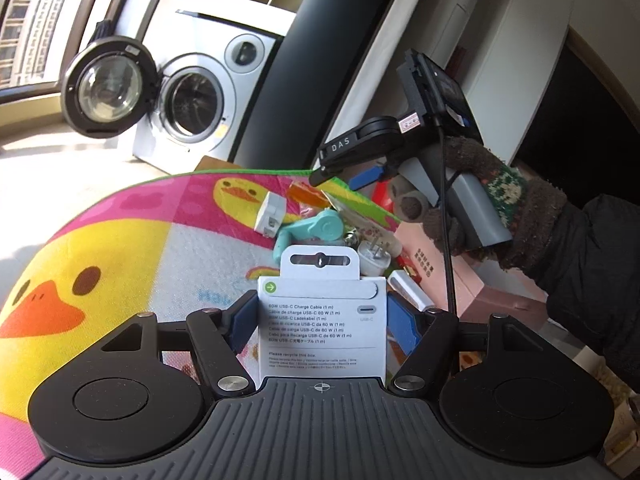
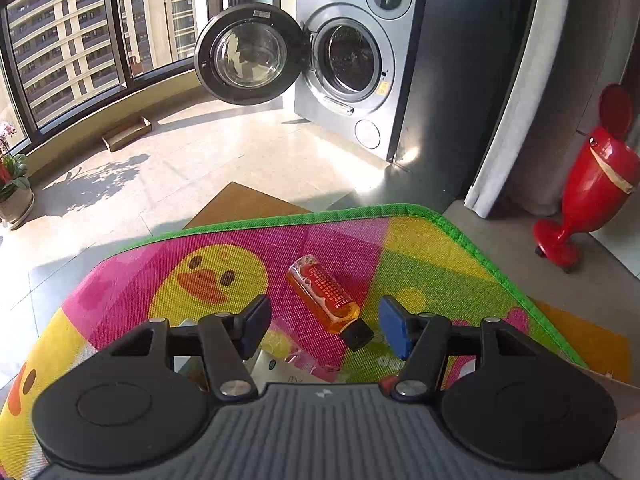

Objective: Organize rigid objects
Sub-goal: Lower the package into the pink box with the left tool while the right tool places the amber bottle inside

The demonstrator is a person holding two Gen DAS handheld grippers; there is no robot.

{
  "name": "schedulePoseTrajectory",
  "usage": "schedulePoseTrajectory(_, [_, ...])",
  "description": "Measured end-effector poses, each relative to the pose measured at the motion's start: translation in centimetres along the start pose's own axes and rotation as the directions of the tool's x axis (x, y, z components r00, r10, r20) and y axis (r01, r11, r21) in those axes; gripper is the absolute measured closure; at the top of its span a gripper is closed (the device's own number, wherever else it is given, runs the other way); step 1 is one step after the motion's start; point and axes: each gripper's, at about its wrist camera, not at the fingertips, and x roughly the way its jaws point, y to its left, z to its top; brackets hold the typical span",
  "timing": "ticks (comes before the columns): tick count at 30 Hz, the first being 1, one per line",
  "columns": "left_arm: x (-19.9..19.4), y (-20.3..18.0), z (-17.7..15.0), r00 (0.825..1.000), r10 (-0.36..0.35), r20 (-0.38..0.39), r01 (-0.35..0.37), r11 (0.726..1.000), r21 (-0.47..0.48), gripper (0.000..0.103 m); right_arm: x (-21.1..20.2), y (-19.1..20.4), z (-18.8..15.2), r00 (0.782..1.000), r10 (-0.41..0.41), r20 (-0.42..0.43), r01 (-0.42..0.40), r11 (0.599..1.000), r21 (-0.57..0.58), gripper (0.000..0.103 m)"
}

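My left gripper is shut on a white USB-C cable box, held upright above the duck-print play mat. Beyond it lie a white charger block, a teal plastic piece, a white plug adapter and an orange bottle. The right gripper shows in the left wrist view, held by a gloved hand. In the right wrist view my right gripper is open above the mat, with the orange bottle lying between its fingers, black cap toward me.
A pink box sits at the mat's right edge. A washing machine with its door open stands behind. A red duck-shaped bin stands at right. Cardboard lies on the floor beyond the mat. A potted plant is at far left.
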Motion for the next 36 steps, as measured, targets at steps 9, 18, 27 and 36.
schedulePoseTrajectory(9, [0.6, 0.6, -0.6, 0.998, -0.055, -0.006, 0.054, 0.998, -0.038, 0.03, 1.4, -0.1, -0.5, 0.996, 0.048, -0.082, -0.05, 0.998, -0.029, 0.075])
schedulePoseTrajectory(18, [0.7, -1.6, -1.1, 0.994, -0.093, -0.057, 0.092, 0.996, -0.017, 0.03, -13.3, -1.2, -4.9, 0.988, 0.144, 0.062, -0.138, 0.986, -0.092, 0.076])
schedulePoseTrajectory(27, [0.9, -8.9, -2.5, 0.951, -0.231, -0.203, 0.264, 0.953, 0.15, 0.03, -26.1, -6.2, -18.9, 0.987, 0.138, 0.089, -0.142, 0.989, 0.039, 0.076])
schedulePoseTrajectory(36, [5.1, -19.0, 4.1, 0.954, -0.286, -0.088, 0.299, 0.903, 0.308, 0.03, -32.5, -11.3, -25.7, 0.976, -0.023, 0.216, -0.008, 0.99, 0.143, 0.076])
